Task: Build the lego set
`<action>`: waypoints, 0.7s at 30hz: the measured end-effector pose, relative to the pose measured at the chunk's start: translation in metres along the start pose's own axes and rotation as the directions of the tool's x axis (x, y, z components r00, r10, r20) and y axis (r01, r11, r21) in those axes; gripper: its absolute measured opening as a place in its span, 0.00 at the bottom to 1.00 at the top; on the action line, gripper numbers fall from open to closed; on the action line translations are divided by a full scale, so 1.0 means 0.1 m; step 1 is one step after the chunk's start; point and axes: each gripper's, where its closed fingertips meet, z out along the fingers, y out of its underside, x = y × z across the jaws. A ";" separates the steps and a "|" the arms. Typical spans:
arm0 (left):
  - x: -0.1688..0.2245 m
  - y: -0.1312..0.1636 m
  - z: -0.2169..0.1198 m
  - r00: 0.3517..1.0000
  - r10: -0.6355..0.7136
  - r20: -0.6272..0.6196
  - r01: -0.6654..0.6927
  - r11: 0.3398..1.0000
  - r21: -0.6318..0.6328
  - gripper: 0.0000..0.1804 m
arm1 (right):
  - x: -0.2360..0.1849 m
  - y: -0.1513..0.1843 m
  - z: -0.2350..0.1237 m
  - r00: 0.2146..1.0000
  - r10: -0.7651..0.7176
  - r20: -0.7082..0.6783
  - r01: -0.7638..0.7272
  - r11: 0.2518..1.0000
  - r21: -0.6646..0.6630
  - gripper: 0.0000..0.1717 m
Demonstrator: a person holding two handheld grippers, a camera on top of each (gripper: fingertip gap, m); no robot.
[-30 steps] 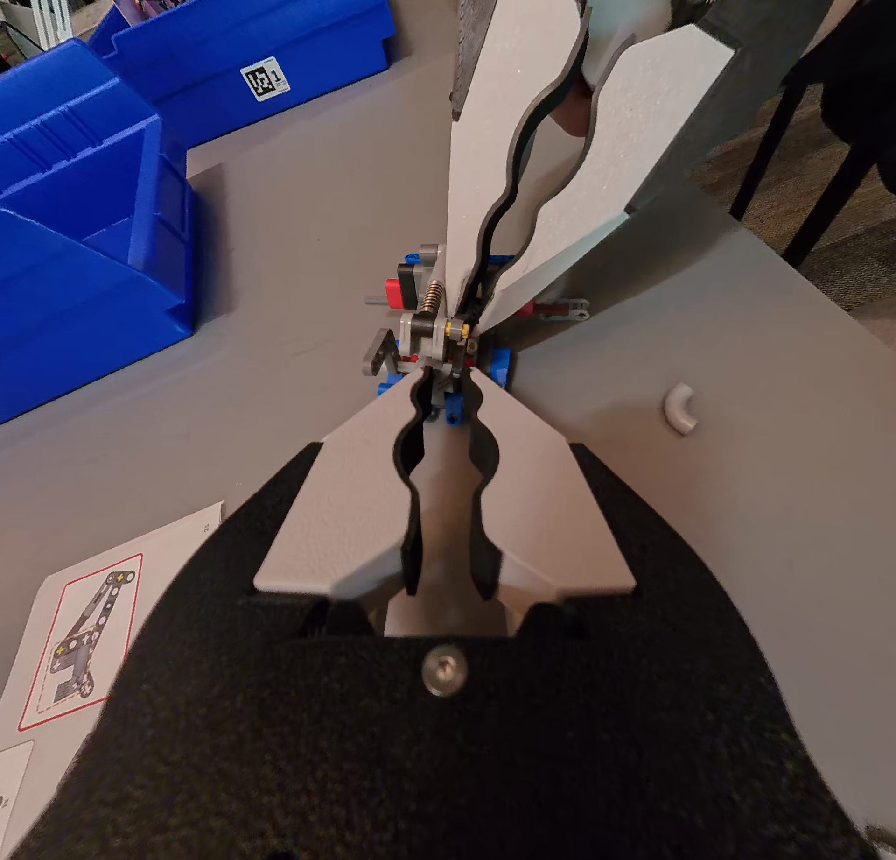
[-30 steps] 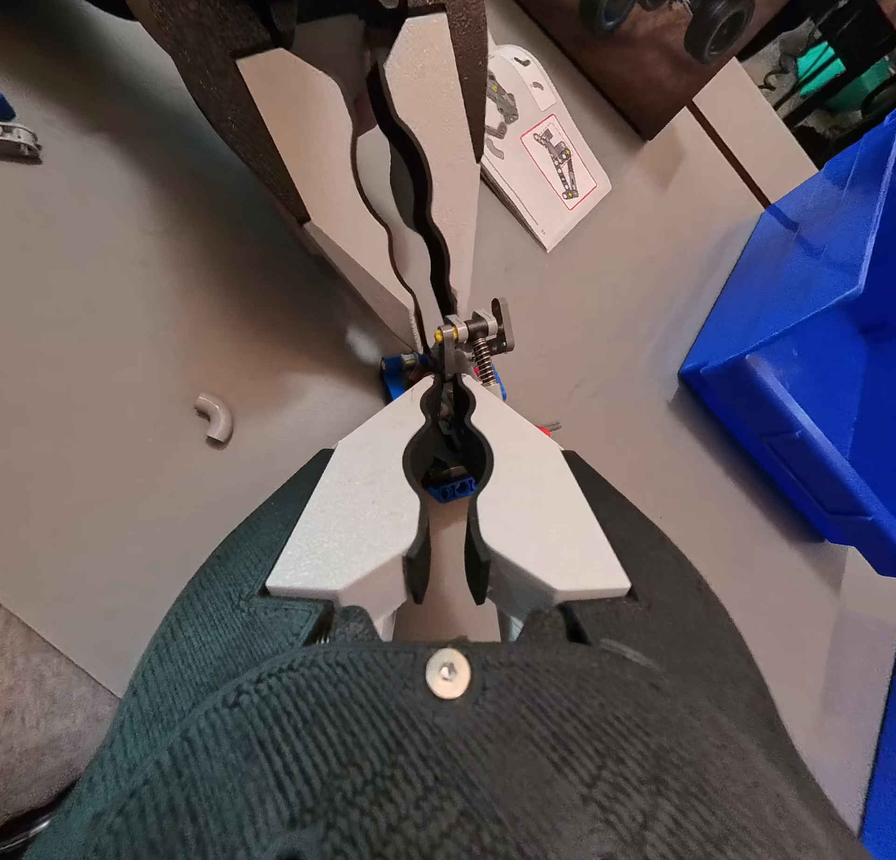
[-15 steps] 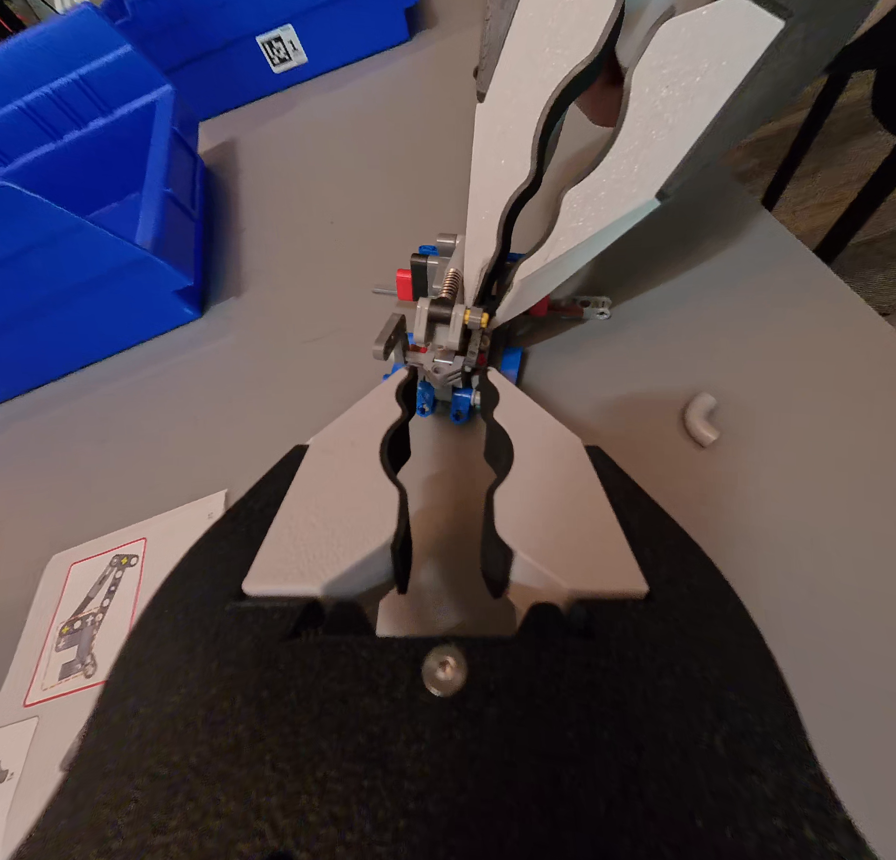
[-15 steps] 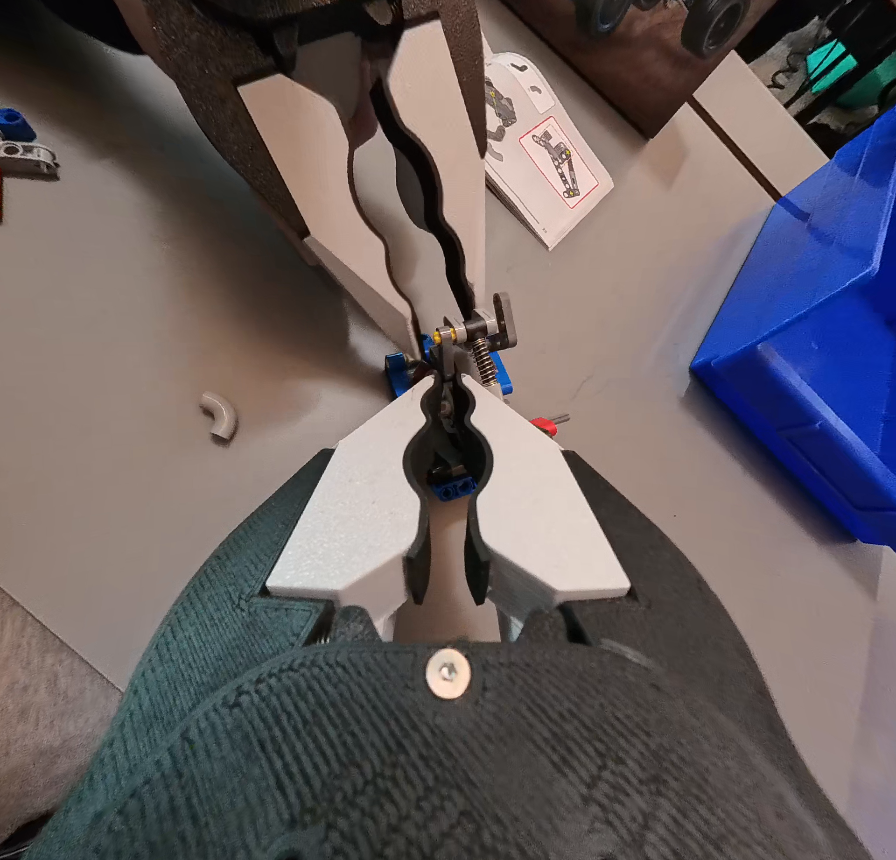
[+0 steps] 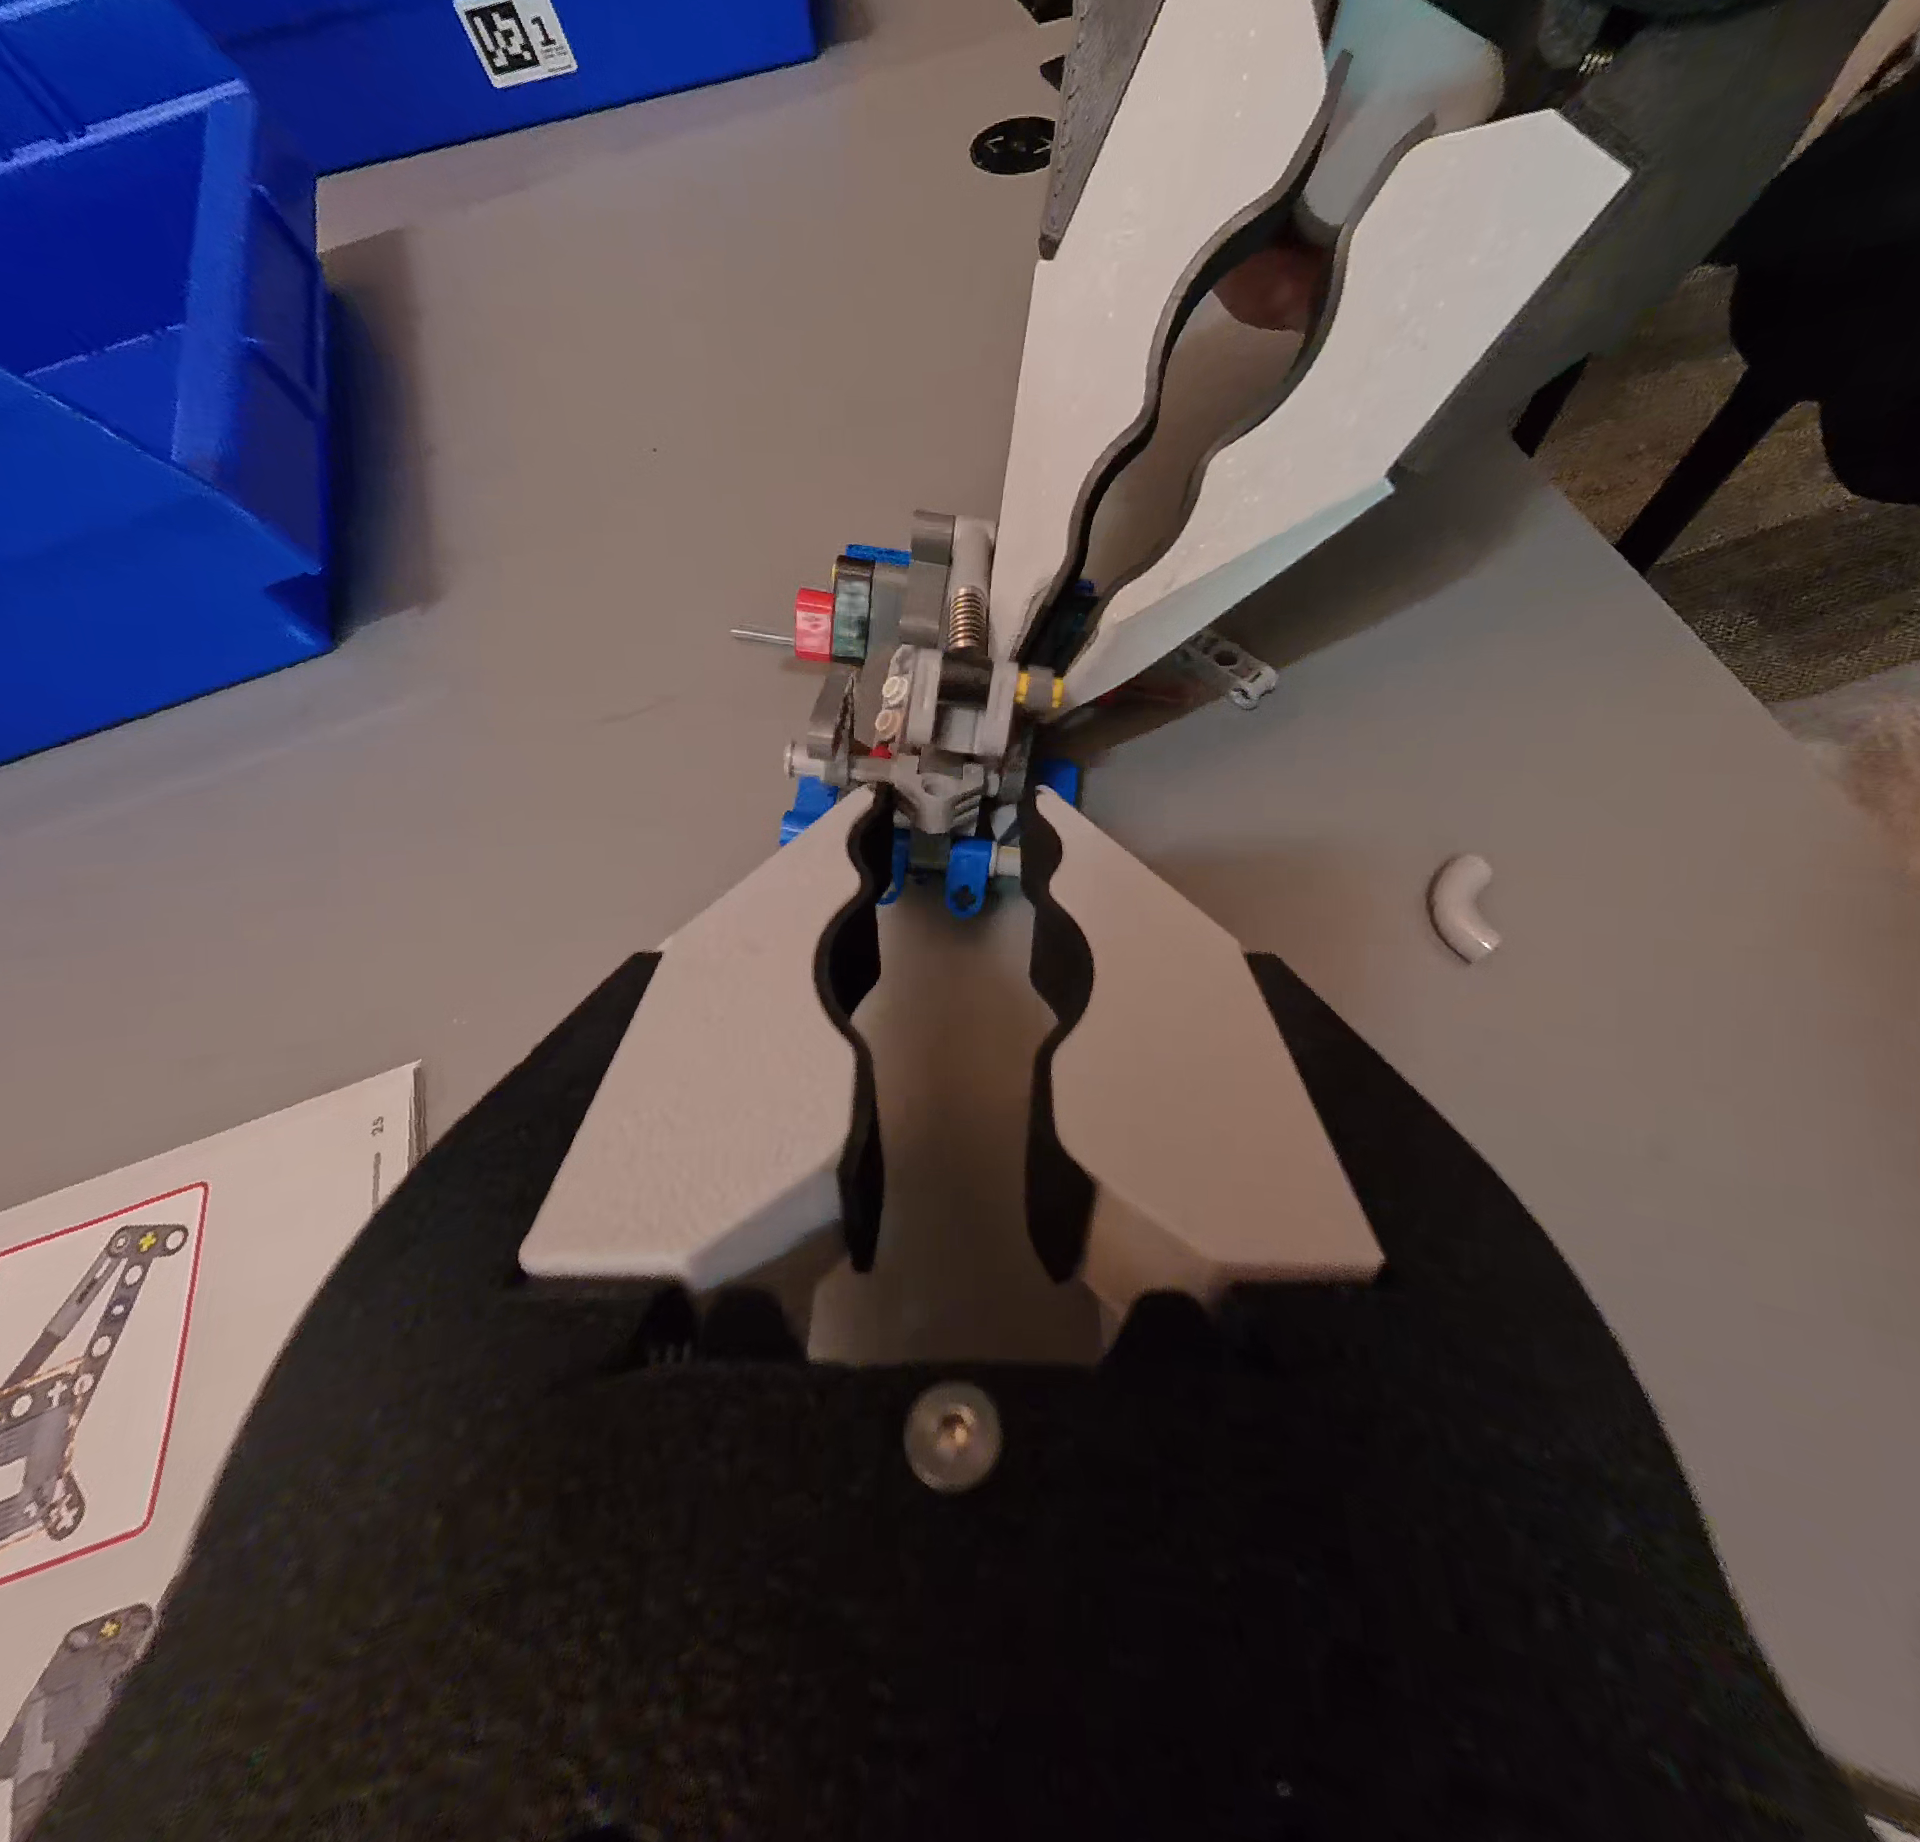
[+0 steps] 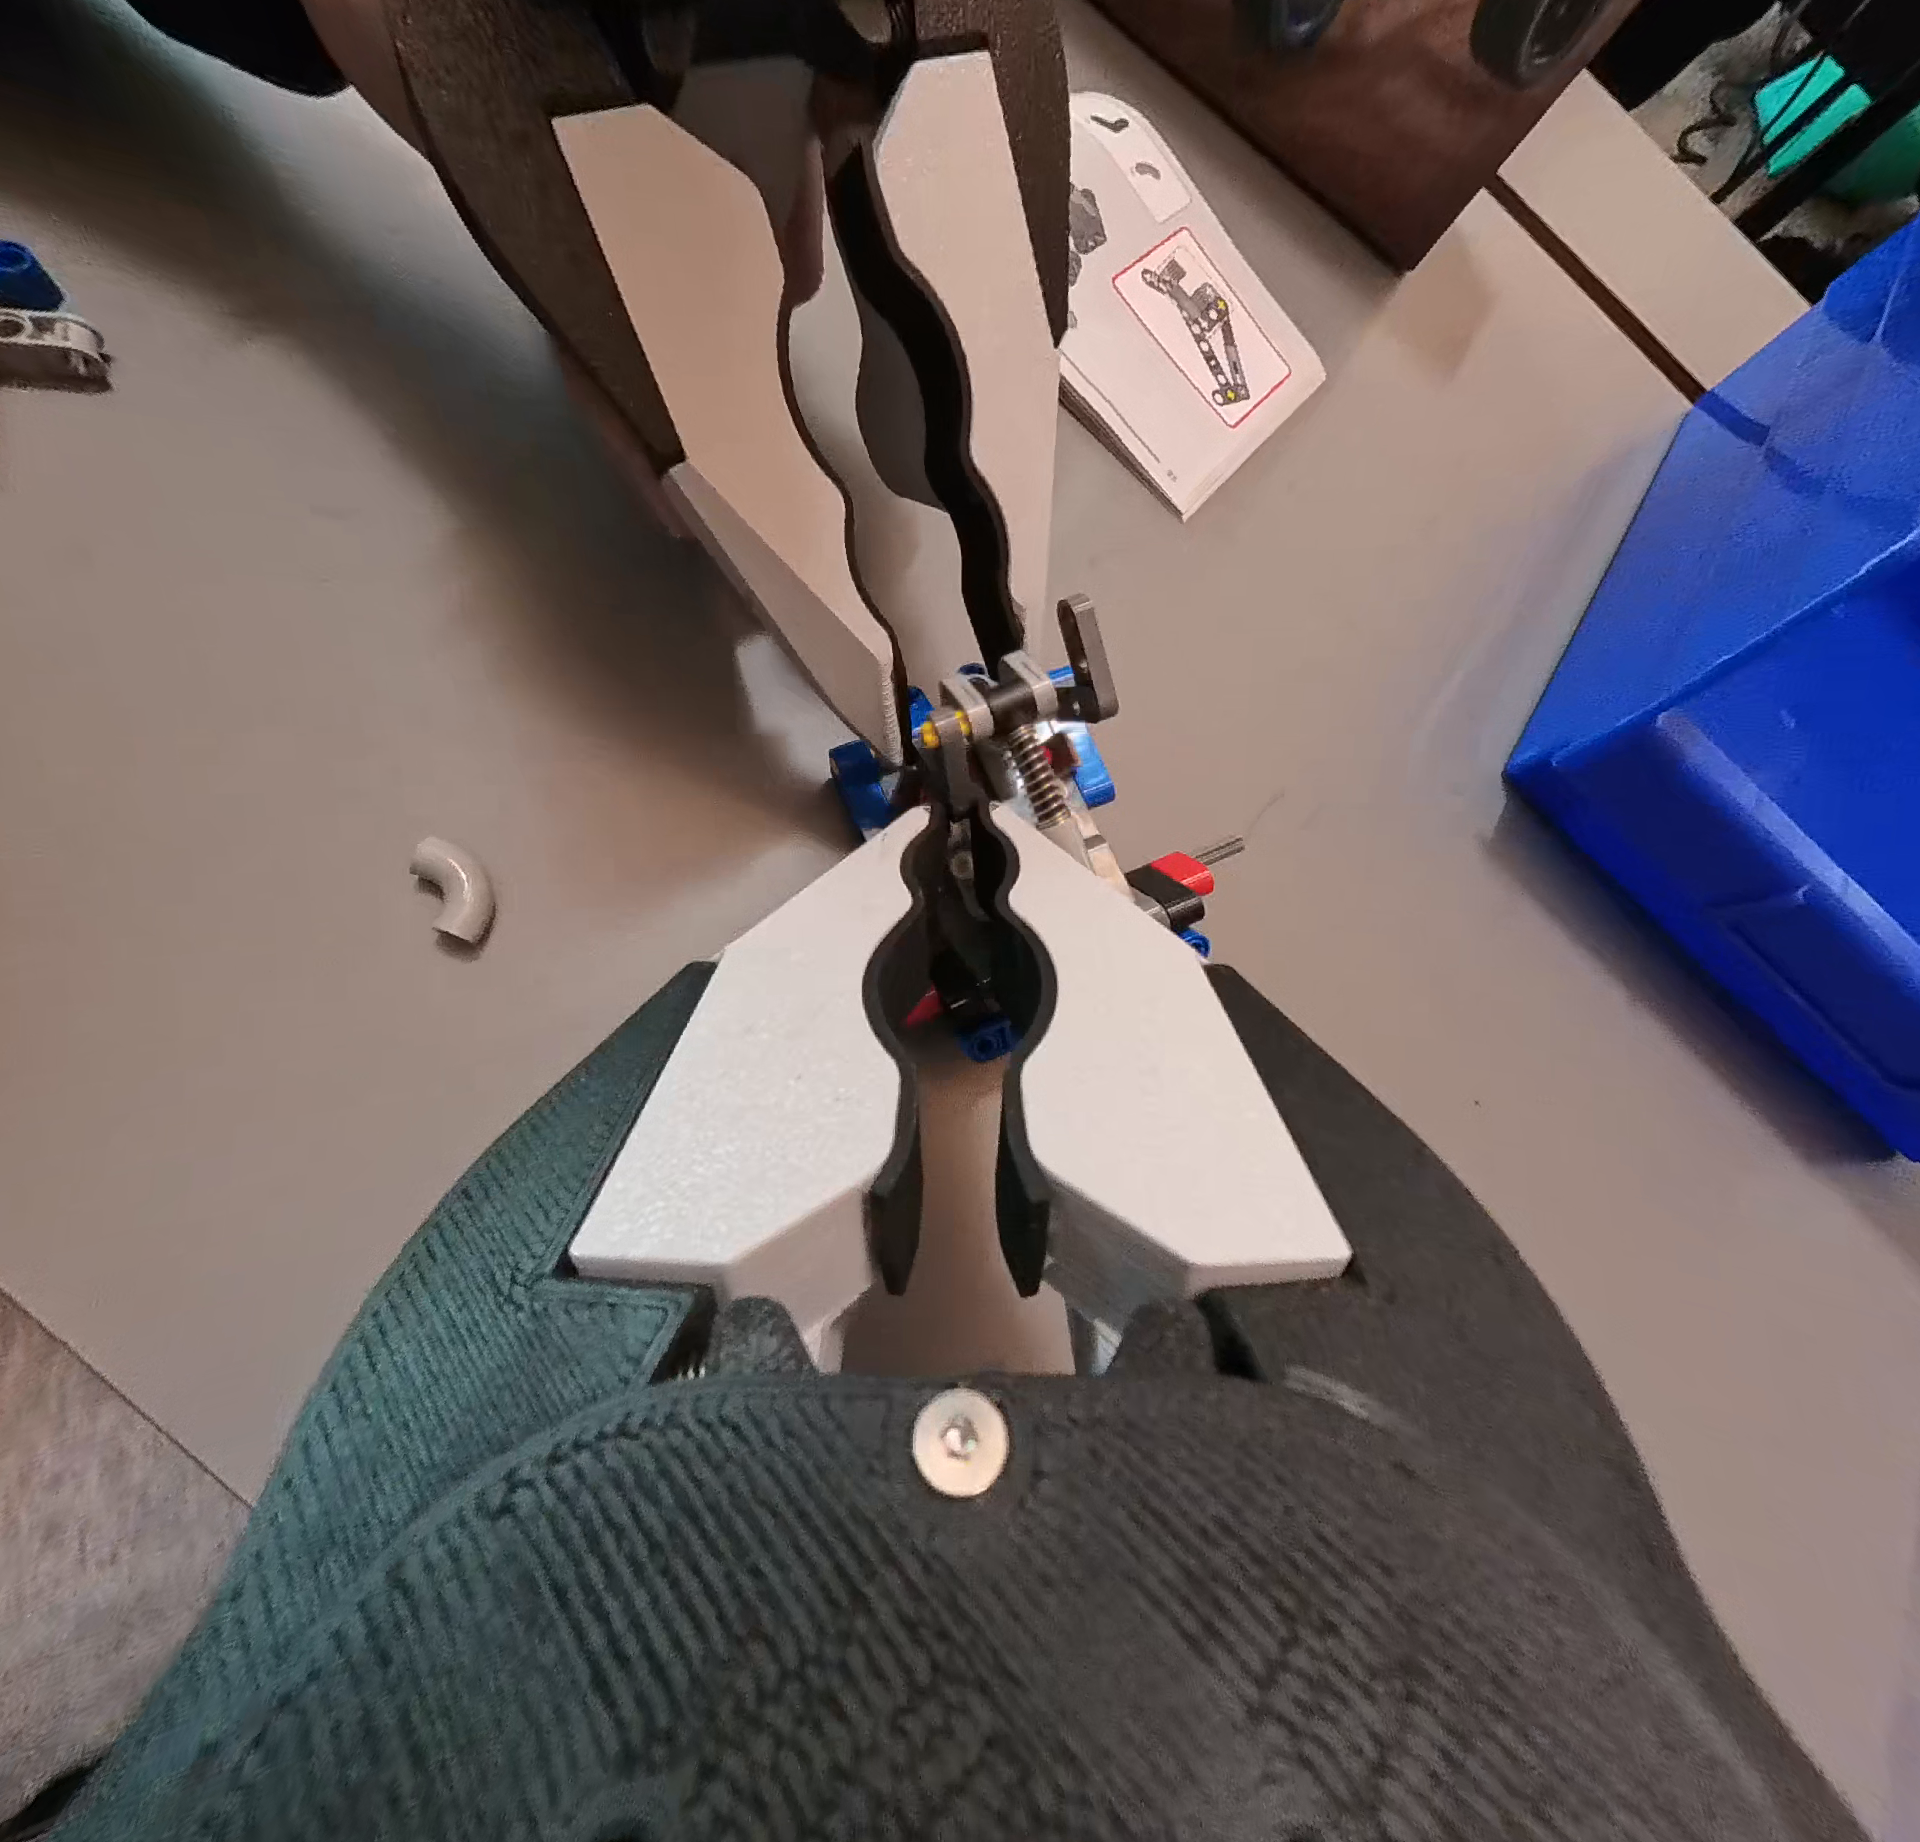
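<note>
Brick model [image 6: 1023, 712] on table [image 6: 312, 597]: right gripper [image 6: 961, 816] clamps its grey beam; left gripper [image 5: 951, 805] narrowly straddles the opposite end, contact unclear.

Open grey tabletop [image 5: 1558, 1117] right; blue bins [image 5: 156, 390] and booklet [image 5: 187, 1273] left.

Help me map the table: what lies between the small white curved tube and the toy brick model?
Only bare grey table lies between the curved tube and the brick model, as the left wrist view shows.

Left gripper [image 5: 951, 805] jaws parted; right gripper [image 6: 961, 816] jaws clamped together, tips facing.
</note>
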 end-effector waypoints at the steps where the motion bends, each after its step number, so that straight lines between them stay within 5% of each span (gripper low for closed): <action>1: -0.01 0.00 0.00 1.000 0.001 0.005 -0.001 1.000 -0.002 0.11 | 0.01 0.00 0.00 1.000 -0.001 -0.005 0.001 1.000 0.004 0.01; 16: -0.04 0.04 -0.01 0.999 0.012 0.038 -0.011 1.000 -0.018 0.11 | 0.03 -0.03 0.02 0.999 -0.011 -0.034 0.011 1.000 0.024 0.01; 21: 0.22 0.08 -0.15 0.987 -0.058 -0.153 0.053 0.998 -0.037 0.10 | -0.22 -0.03 -0.01 0.990 -0.080 0.119 0.075 0.996 0.047 0.01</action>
